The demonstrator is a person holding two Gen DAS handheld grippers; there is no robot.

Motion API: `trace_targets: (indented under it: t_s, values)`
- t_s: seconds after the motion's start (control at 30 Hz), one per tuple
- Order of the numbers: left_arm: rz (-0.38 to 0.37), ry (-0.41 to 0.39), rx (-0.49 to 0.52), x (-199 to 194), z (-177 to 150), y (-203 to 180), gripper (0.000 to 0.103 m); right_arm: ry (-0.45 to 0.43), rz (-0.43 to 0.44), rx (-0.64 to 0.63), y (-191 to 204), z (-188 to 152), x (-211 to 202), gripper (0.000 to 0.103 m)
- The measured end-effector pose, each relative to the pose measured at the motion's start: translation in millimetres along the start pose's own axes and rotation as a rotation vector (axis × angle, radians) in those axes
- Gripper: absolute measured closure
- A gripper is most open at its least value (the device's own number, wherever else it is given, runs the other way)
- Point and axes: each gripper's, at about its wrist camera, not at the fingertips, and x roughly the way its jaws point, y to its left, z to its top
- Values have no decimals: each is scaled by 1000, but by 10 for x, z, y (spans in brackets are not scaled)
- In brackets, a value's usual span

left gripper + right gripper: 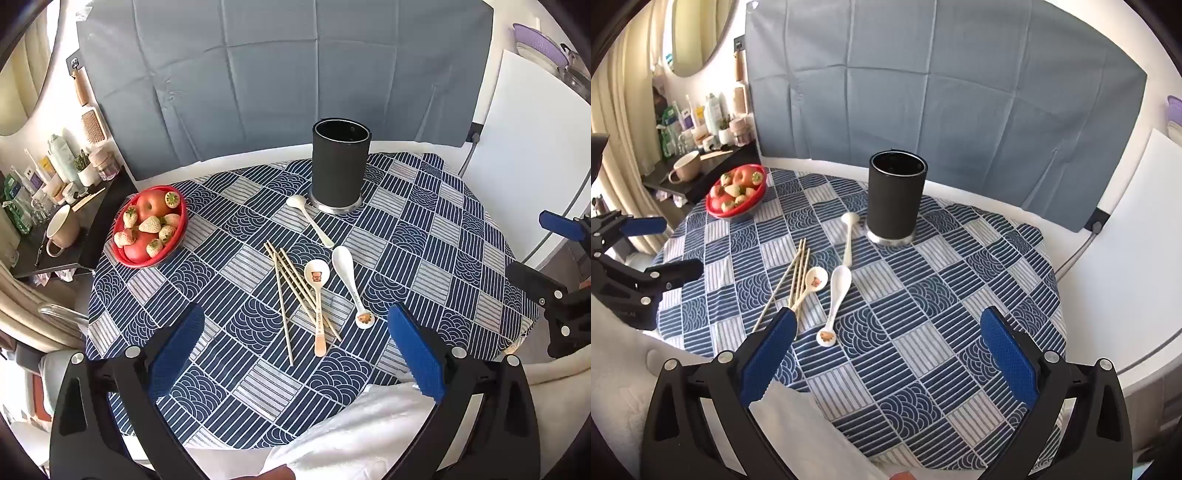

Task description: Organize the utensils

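We hold our left gripper above the near edge of the table, its blue pads spread wide with nothing between them. Our right gripper hangs just the same, wide open and holding nothing. On the patterned tablecloth the chopsticks lie loose in a fanned bunch, and a spoon with a bear picture rests touching them on their right. Just beside it lies a white spoon, its handle end toward us. A third spoon lies farther back, its bowl near the foot of the black holder, which stands upright. A red bowl of fruit sits well apart at the left.
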Motion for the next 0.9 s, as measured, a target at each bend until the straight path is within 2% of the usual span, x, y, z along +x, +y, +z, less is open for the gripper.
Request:
trace_targets:
  t_s: [0.9]
  values:
    - [-4,-23,10,-33,-24,-8,6,-9,-1,-6,28,-10,-48,8]
